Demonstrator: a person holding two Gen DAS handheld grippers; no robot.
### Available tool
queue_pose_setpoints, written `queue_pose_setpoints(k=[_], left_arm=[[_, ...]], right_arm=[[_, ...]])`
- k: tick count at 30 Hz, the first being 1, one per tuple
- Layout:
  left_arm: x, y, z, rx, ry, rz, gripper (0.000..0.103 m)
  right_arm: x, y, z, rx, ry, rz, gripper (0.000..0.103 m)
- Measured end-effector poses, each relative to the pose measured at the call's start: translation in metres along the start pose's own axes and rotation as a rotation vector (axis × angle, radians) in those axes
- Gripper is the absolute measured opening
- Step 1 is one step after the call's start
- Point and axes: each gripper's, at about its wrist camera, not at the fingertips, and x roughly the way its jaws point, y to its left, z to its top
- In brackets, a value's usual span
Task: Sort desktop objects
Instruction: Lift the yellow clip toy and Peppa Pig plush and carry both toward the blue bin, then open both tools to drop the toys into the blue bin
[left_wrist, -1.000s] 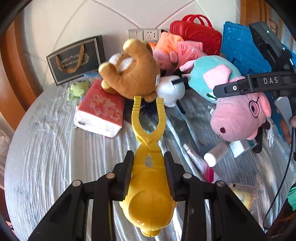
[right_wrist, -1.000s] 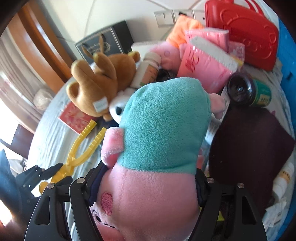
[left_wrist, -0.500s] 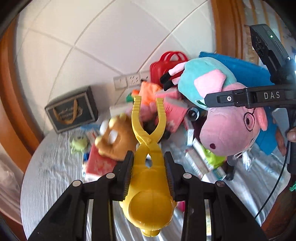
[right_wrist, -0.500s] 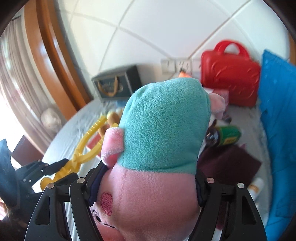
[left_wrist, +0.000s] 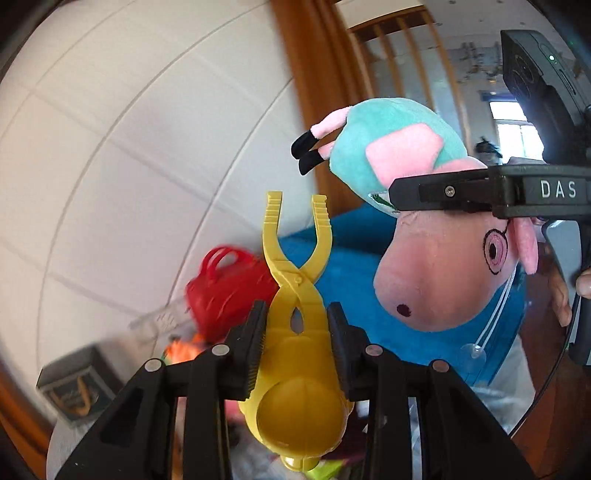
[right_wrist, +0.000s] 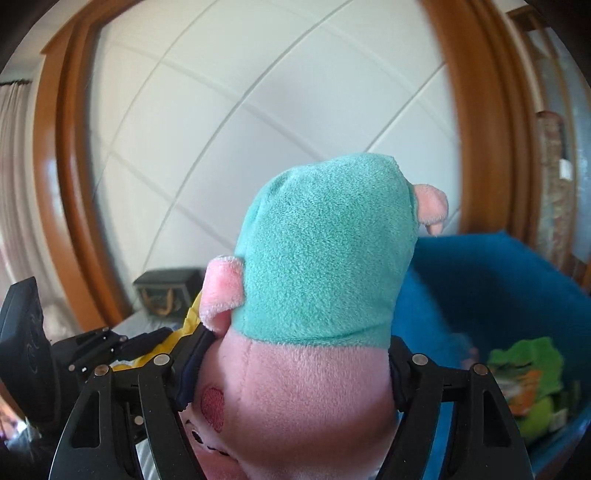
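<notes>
My left gripper (left_wrist: 295, 350) is shut on a yellow plastic clamp toy (left_wrist: 295, 325), held high in the air with its two handles pointing up. My right gripper (right_wrist: 291, 369) is shut on a pink pig plush in a teal dress (right_wrist: 317, 266), gripping its head. In the left wrist view the pig plush (left_wrist: 436, 273) hangs in the right gripper (left_wrist: 491, 194) to the right of the clamp, above a blue bin (left_wrist: 369, 266). In the right wrist view the blue bin (right_wrist: 491, 288) lies below right of the plush.
A red toy handbag (left_wrist: 229, 284) and a dark gift bag (left_wrist: 70, 391) stand at the table's back by the white tiled wall. The blue bin holds green and orange items (right_wrist: 528, 384). Wooden frames flank the wall.
Both grippers have risen high above the table with their objects and swung right toward the blue bin. The cluttered table has dropped out of view; the grips are unchanged.
</notes>
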Motion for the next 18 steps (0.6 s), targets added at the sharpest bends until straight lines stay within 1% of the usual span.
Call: queue_pose_setpoints(k=[3,4,5,7,9,12,13,14,15,16,18], left_arm=[[0.03,-0.034,0.037,0.009,-0.025,-0.069,0.033],[0.04,-0.045,0.046,0.015,-0.03,-0.085,0.033],[0.05,-0.058,0.055,0.026,-0.033,-0.096,0.033],[0.073,-0.086,0.073,0.038,-0.033,-0.133,0.033],[0.1,-0.111,0.089,0.05,-0.031,-0.151,0.033],[0.143,-0.135,0.113,0.048,-0.001,-0.147,0.033],[0.153,-0.141,0.12,0.048,-0.002,-0.134,0.033],[0.163,-0.147,0.128,0.048,-0.002,-0.101,0.034],[0.166,-0.158,0.133,0.043,-0.006,-0.071,0.045],[0.171,-0.164,0.138,0.035,-0.006,-0.044,0.066],[0.175,-0.17,0.146,0.004,-0.021,0.023,0.092]], right_arm=[[-0.022,-0.05,0.018,0.014,-0.019,-0.074,0.075],[-0.025,-0.064,0.021,0.0,-0.015,-0.076,0.075],[-0.029,-0.086,0.024,0.002,-0.01,-0.112,0.075],[-0.031,-0.118,0.027,0.016,-0.006,-0.154,0.075],[-0.032,-0.149,0.03,0.026,0.001,-0.195,0.075],[-0.019,-0.188,0.036,0.041,0.03,-0.24,0.076],[-0.015,-0.198,0.037,0.046,0.036,-0.252,0.08],[-0.008,-0.208,0.041,0.05,0.042,-0.268,0.085],[-0.002,-0.217,0.045,0.05,0.058,-0.278,0.091],[0.0,-0.225,0.048,0.046,0.061,-0.284,0.103],[-0.001,-0.235,0.051,0.041,0.056,-0.305,0.103]])
